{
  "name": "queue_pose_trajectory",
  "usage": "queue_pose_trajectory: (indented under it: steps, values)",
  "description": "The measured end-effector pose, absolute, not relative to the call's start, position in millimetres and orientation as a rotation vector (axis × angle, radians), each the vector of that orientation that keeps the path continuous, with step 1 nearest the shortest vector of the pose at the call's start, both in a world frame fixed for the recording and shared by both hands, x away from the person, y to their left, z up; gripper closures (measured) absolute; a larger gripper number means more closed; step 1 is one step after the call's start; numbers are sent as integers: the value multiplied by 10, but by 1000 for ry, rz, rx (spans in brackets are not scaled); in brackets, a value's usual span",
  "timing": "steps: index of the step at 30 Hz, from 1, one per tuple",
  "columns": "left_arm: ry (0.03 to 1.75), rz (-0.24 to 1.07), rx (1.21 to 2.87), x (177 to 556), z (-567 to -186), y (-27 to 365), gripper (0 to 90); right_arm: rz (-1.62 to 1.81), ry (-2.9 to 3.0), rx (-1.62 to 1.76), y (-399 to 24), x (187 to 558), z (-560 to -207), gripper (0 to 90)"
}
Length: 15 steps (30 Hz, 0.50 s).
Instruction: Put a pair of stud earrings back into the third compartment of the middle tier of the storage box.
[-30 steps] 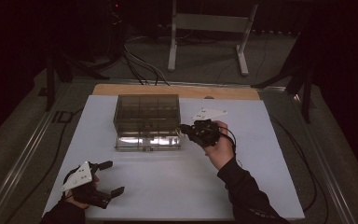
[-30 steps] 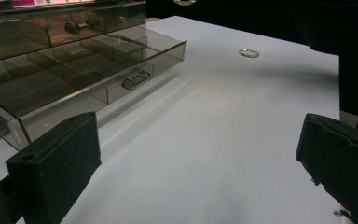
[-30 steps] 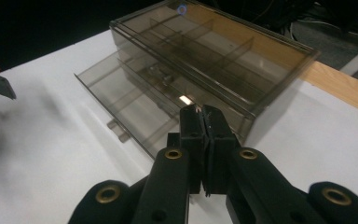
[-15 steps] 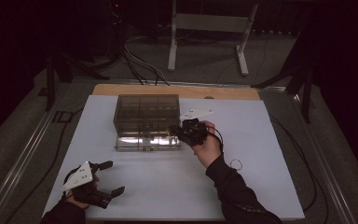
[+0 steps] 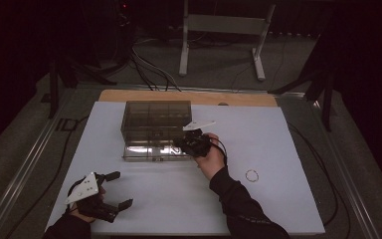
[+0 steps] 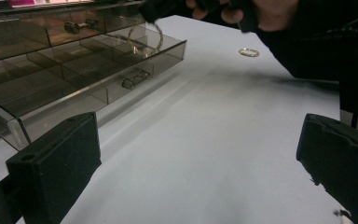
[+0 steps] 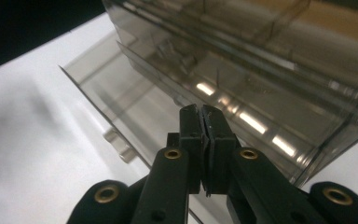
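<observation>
We read this as the placing step: a thin gold hoop [image 6: 161, 38] is being carried to the open drawer [image 5: 149, 151] of the smoky clear organizer box [image 5: 154, 117], which stands at the far middle of the white counter [image 5: 278, 209]. The right gripper [image 5: 184, 144] hangs over the right end of that drawer. Its fingers are clenched tight, with only a thin sliver between the pads in the right gripper view, and in the left gripper view the hoop dangles beneath it, just above the drawer's compartments. It does not look set down yet. A second hoop [image 5: 251, 175] lies loose on the counter to the right, well apart from the box. The left gripper [image 5: 121, 189] rests at the near left corner, its fingers released wide with nothing between them. We judge that the next move is to lower the right gripper a little further, so the hoop sits inside one compartment and not across a divider. The fingers can then be eased apart and lifted straight up so the hoop does not catch. After that, the hoop on the counter looks like the next pick.
</observation>
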<state>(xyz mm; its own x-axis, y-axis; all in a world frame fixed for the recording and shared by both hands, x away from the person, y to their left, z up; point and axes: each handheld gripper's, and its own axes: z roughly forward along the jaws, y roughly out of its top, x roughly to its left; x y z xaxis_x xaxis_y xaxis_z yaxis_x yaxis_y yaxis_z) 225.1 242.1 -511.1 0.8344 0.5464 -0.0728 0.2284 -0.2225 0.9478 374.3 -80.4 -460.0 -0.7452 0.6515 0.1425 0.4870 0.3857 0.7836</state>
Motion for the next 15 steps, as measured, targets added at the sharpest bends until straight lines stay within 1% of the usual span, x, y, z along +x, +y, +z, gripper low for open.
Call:
queue_pose_trajectory:
  steps: [3, 6, 7, 9, 10, 12, 13, 15]
  values:
    - [587, 328, 1808, 2250, -5110, 2420, 6, 1274, 2457, 1053, -821, 3781, -4683, 879]
    - [592, 327, 1803, 2252, -5112, 2424, 6, 1263, 2435, 1073, -852, 3801, -4690, 875]
    - [591, 327, 1805, 2251, -5113, 2422, 6, 1257, 2432, 1078, -860, 3807, -4694, 854]
    - [589, 326, 1807, 2254, -5114, 2420, 6, 1242, 2435, 1068, -866, 3810, -4701, 753]
    - [591, 326, 1805, 2255, -5114, 2420, 6, 1233, 2439, 1060, -864, 3811, -4704, 687]
    - [590, 326, 1804, 2250, -5113, 2420, 6, 1244, 2428, 1048, -875, 3805, -4700, 601]
    - [590, 325, 1804, 2249, -5114, 2420, 6, 1250, 2432, 1047, -881, 3802, -4692, 562]
    - [590, 326, 1803, 2255, -5112, 2423, 7, 1260, 2430, 1035, -892, 3783, -4666, 516]
